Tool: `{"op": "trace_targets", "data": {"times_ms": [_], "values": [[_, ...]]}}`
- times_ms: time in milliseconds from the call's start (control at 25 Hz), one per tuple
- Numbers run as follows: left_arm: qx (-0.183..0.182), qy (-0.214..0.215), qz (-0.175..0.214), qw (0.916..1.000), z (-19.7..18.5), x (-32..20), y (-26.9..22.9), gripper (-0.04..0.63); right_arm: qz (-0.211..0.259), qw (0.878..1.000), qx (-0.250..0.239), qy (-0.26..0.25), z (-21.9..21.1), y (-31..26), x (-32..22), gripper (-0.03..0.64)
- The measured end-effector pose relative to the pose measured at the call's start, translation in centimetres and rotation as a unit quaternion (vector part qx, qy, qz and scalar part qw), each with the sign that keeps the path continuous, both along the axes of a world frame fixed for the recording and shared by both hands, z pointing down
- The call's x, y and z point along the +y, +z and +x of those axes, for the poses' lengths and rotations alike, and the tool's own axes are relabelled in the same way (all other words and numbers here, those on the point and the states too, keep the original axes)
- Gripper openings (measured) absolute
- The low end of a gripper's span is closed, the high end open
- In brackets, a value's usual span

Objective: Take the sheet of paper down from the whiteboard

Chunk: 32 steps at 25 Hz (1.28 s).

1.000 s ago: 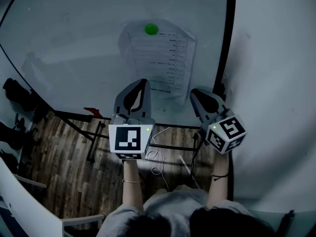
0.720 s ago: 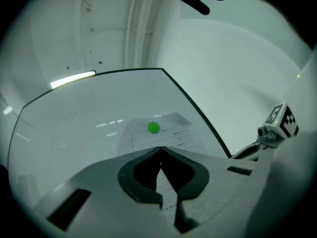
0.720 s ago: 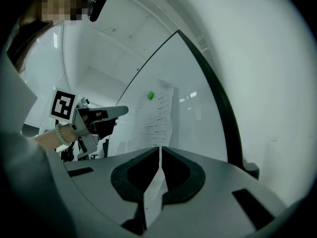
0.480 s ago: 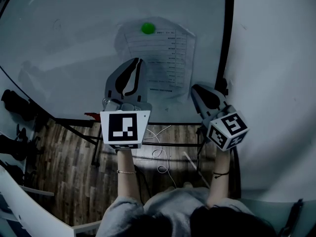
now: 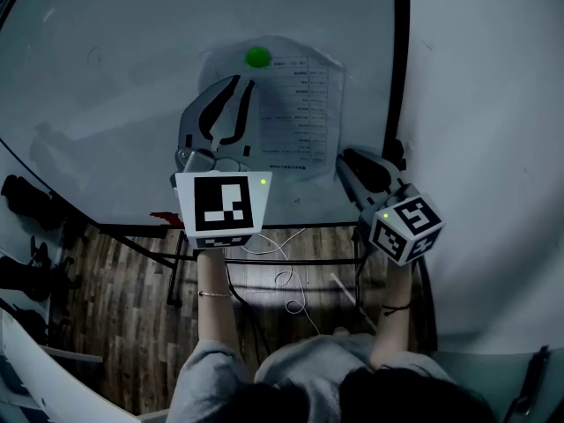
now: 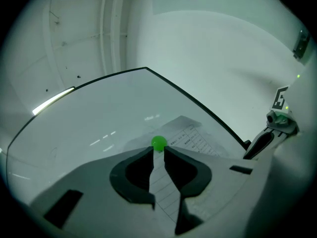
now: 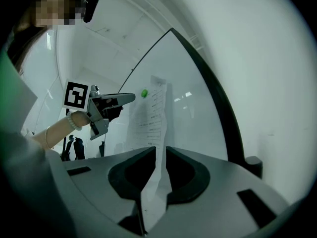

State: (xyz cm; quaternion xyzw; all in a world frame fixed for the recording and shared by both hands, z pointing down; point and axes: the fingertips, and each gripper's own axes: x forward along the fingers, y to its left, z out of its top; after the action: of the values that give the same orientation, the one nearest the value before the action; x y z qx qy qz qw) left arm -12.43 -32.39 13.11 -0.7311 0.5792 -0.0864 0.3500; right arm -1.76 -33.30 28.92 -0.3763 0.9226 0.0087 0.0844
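Note:
A printed sheet of paper point(image 5: 295, 104) hangs on the whiteboard point(image 5: 115, 86), pinned at its top by a round green magnet point(image 5: 257, 57). My left gripper point(image 5: 244, 81) is raised in front of the sheet. Its jaws are opening, and their tips are just below the magnet point(image 6: 158, 143) without touching it. My right gripper point(image 5: 345, 159) is at the sheet's lower right corner, its jaws opening too. The paper's edge point(image 7: 159, 157) runs through the gap between them, and the pads do not press on it.
The whiteboard's black frame point(image 5: 398, 77) runs down just right of the sheet, with a white wall point(image 5: 493, 104) beyond it. Below are the board's stand legs point(image 5: 291, 261), a white cable point(image 5: 286, 289) and a wooden floor point(image 5: 115, 307).
My left gripper has risen along the sheet to just under the green magnet, and its jaws have parted. The right gripper has stayed at the lower corner.

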Motion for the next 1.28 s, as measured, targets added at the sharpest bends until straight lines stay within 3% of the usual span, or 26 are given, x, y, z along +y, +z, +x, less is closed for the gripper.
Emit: {"op": "trace_targets", "data": {"times_ms": [120, 360, 760, 1280], "values": [[-0.022, -0.012, 0.004, 0.9997, 0.2, -0.3, -0.9, 0.090, -0.004, 1.000, -0.001, -0.003, -0.2, 0.1, -0.2, 0.055], [-0.053, -0.008, 0.007, 0.9985, 1.1, -1.5, -1.5, 0.097, -0.011, 1.000, -0.008, -0.011, -0.8, 0.4, -0.4, 0.084], [-0.166, -0.038, 0.004, 0.9854, 1.9, -2.3, -0.9, 0.101, -0.027, 0.999, -0.013, -0.012, -1.7, 0.8, -1.1, 0.107], [-0.213, -0.048, 0.003, 0.9759, 2.9, -2.6, -0.9, 0.101, -0.030, 0.999, -0.011, -0.025, -2.5, 0.7, -1.7, 0.107]]}}
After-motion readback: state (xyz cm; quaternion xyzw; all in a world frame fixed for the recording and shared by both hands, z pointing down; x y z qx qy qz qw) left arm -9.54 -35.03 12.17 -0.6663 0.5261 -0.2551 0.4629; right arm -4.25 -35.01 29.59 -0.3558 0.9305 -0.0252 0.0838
